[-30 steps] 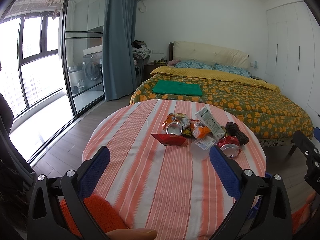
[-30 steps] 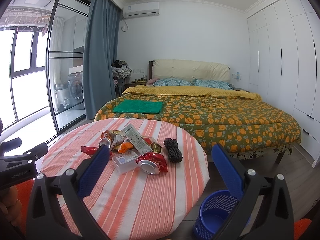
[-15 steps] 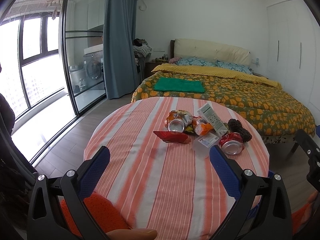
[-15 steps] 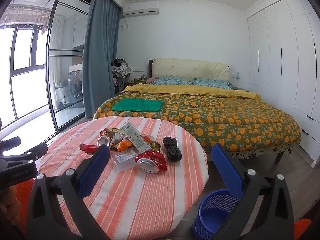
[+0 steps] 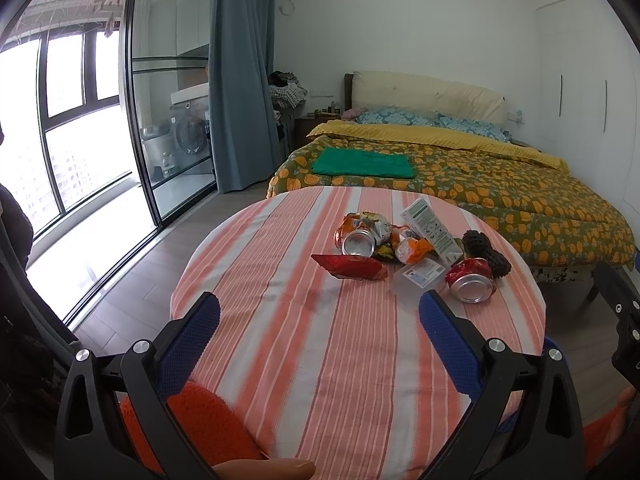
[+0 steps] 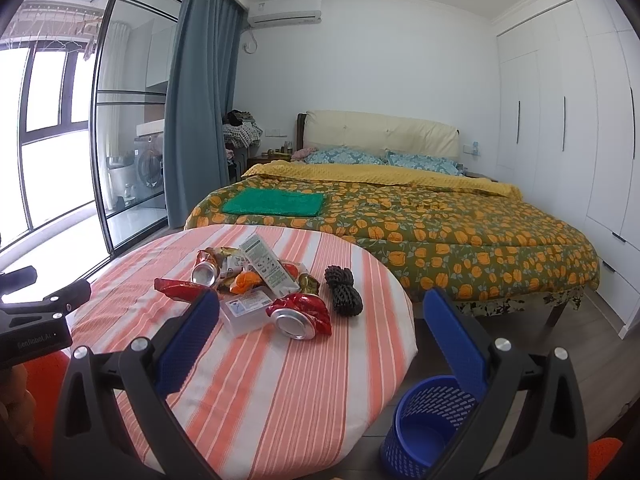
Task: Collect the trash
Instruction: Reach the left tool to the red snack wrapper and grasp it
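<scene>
My left claw point(image 5: 320, 316) and right claw point(image 6: 322, 314) are wide apart, holding nothing. Past the red can point(image 6: 299, 315), its round end facing me, lies a tilted carton point(image 6: 269, 266); a blue basket point(image 6: 430, 426) stands below.

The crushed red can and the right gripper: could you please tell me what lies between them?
Only bare striped tablecloth separates the crushed red can from the open right gripper, as the right wrist view shows.

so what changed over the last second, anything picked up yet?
Nothing picked up. Both tools have eased a little closer to the trash pile: the red can and clear box sit slightly larger and nearer in each view. Left tool and right tool remain open and empty. The pile, the striped table and the blue bin have not shifted.
</scene>
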A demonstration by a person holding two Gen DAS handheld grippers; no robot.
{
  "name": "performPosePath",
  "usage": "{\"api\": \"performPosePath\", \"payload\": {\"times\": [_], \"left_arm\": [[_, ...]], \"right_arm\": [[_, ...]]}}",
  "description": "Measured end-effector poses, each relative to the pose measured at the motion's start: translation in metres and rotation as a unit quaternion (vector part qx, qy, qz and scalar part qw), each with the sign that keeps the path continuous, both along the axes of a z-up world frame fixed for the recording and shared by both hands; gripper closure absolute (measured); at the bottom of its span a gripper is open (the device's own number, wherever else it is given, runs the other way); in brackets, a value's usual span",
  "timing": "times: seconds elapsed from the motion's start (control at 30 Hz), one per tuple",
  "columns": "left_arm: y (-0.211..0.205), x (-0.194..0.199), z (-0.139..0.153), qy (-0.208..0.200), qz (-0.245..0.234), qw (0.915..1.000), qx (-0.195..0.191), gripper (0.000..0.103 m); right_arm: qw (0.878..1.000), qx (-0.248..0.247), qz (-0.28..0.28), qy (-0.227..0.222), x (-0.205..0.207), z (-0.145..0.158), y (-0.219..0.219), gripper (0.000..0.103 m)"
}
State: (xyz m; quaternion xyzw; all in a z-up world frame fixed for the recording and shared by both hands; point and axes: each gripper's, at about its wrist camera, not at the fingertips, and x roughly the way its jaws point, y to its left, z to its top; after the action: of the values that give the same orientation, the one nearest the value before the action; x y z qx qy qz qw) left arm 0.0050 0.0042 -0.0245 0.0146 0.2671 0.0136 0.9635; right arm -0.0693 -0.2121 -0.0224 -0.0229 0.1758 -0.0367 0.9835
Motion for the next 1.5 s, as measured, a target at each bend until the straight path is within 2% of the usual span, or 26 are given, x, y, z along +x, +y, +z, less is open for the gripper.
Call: {"api": "performPosePath", "payload": {"times": [0.17,0.43,0.6,0.77,0.9,1.07,1.17,1.3,1.5], "left_arm": [[-0.001,0.004,-0.001,0.007,0.002,1.0,0.0,0.004],[0.001,0.023,-0.015,0.035,-0.018,0.9987,-0.033,0.004],[0.001,0.045,-0.039,0.076,-0.022,0.996,-0.043,0.004],[0.0,0.066,-0.069,0.123,-0.019,0.9917,-0.032,0.004],[-0.007,0.08,-0.093,0.148,-0.02,0.9887,-0.012,0.004],[-0.017,0.099,-0.121,0.193,-0.025,0.981,0.001,0.004],[-0.02,0.109,-0.132,0.205,-0.027,0.9784,0.008,0.004],[-0.021,0.118,-0.145,0.227,-0.03,0.9733,0.005,0.004],[-0.018,0.119,-0.151,0.216,-0.027,0.976,-0.003,0.004]], "right_arm": [[1.0,-0.003,0.0,0.009,0.004,-0.007,0.001,0.005],[0.999,-0.023,0.015,0.038,0.028,-0.033,0.008,0.005],[0.993,-0.038,0.038,0.103,0.061,-0.076,0.012,0.005],[0.98,-0.038,0.063,0.185,0.092,-0.126,0.013,0.005],[0.972,-0.025,0.07,0.222,0.106,-0.149,0.01,0.005],[0.968,-0.011,0.064,0.242,0.115,-0.16,-0.001,0.005],[0.966,0.01,0.069,0.248,0.118,-0.162,-0.01,0.005],[0.966,0.012,0.076,0.246,0.119,-0.163,-0.011,0.005],[0.969,0.014,0.076,0.237,0.119,-0.163,-0.013,0.005]]}}
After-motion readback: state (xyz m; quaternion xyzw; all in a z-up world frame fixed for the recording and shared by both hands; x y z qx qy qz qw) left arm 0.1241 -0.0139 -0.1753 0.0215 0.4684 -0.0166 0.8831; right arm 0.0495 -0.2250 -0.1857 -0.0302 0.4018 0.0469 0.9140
